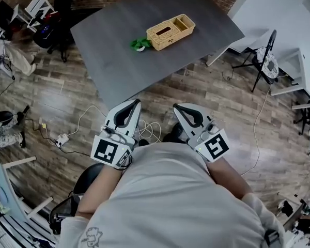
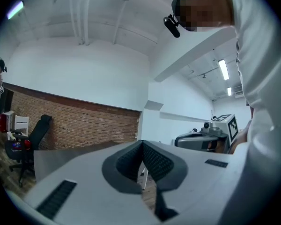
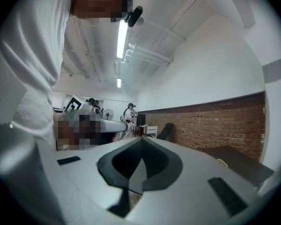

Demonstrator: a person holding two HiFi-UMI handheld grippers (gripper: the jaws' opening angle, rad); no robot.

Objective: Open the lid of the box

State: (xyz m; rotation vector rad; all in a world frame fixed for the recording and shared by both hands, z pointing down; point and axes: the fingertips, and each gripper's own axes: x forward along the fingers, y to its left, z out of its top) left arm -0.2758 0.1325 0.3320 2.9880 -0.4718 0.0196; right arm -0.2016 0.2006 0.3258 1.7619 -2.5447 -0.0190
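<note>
Under the desk (image 1: pixel 119 50) and all round it we note a wood-plank floor (image 1: pixel 196 94). The desk itself is dark grey and set at an angle to the person, its near corner pointing toward them. To the right of the desk stands a folding chair (image 1: pixel 263 61), well apart from it. On the floor left of the desk's near corner lies a white power strip (image 1: pixel 61 138), with cables trailing from it.

Short of the desk's near edge, and well clear of it, we find both tools held close to the person's body. The left hand-held gripper (image 1: pixel 136 102) has its jaws brought together with nothing between them; its own view confirms the pads meeting at the tip (image 2: pixel 141 143). The right hand-held gripper (image 1: pixel 176 107) is likewise closed and empty, as its own view shows (image 3: pixel 141 139). Neither touches the desk or anything on it.

On the desk, toward its far right part, sits the wicker box (image 1: pixel 170 31), with its slotted lid lying flat on top. Just beside the box, at its left end, we record a small green item (image 1: pixel 140 44); we cannot tell what it is.
</note>
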